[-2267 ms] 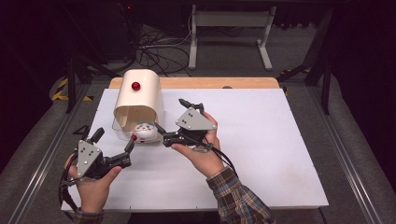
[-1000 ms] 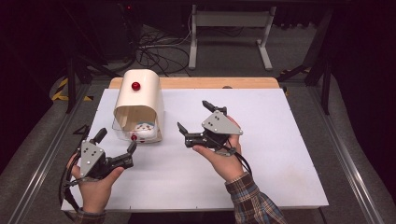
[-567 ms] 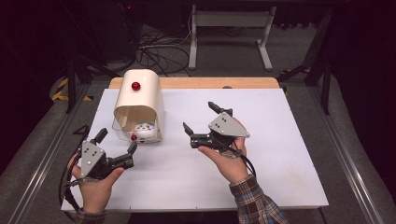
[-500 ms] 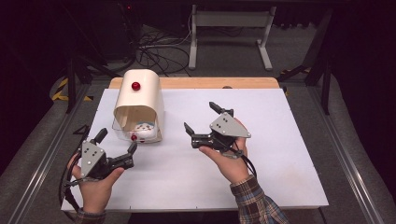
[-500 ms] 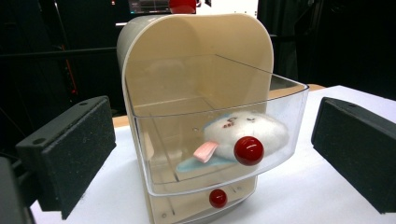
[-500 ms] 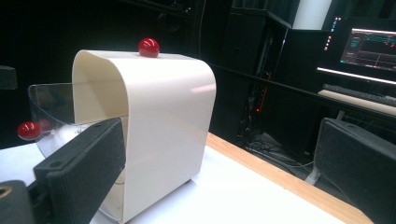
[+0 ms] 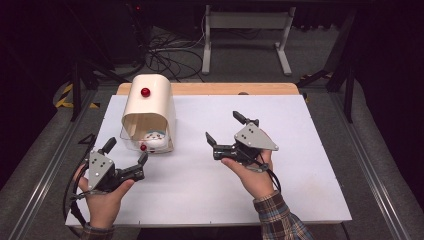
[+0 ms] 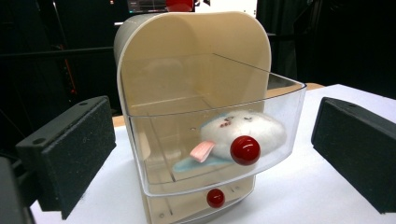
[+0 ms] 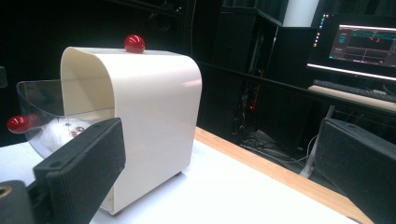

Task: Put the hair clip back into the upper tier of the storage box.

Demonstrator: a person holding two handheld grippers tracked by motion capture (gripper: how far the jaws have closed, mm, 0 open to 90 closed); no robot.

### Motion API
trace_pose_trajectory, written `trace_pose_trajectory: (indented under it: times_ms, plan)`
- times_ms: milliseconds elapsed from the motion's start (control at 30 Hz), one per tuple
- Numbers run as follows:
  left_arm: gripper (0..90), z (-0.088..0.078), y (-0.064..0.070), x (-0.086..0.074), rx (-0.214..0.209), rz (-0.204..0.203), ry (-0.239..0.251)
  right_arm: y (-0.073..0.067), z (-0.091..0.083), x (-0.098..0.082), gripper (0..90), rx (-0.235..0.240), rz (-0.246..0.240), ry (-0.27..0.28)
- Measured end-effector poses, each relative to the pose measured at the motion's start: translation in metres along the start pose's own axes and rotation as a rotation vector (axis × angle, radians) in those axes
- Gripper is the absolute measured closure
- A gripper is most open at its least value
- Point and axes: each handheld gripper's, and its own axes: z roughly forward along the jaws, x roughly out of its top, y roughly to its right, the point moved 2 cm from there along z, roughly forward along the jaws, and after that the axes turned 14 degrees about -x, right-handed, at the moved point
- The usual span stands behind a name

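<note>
High view: a white table [image 7: 300, 165] with a wooden strip along its 12 o'clock edge stands on grey floor in a dark room, cables and a metal frame behind it. At 10 o'clock sits a cream cabinet [image 7: 150, 107] with its clear drawer [image 8: 210, 140] pulled out, holding a white plush toy [image 8: 247, 128]. Both grippers are spread wide and hold nothing: the left gripper [image 7: 125, 156] at 8 o'clock, the right gripper [image 7: 223, 128] mid-table. Since 2.3 s ago, the right gripper has drawn back from the drawer toward 3 o'clock.

Cream arched cabinet [image 7: 148, 112] standing upright at worktop's far left, red knob [image 7: 145, 92] on top. Clear upper drawer [image 8: 212, 140] sitting pulled out, holding white plush toy [image 8: 247, 128]; lower drawer [image 8: 201, 201] sitting closed.
</note>
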Motion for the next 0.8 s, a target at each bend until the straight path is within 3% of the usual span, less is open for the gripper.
trace_pose_trajectory:
  times_ms: [800]
  plan:
    - [0.5,0.002,-0.001,-0.002,0.002,0.002,-0.006,0.027,-0.022,-0.009,3.1,-0.048,0.045,-0.007]
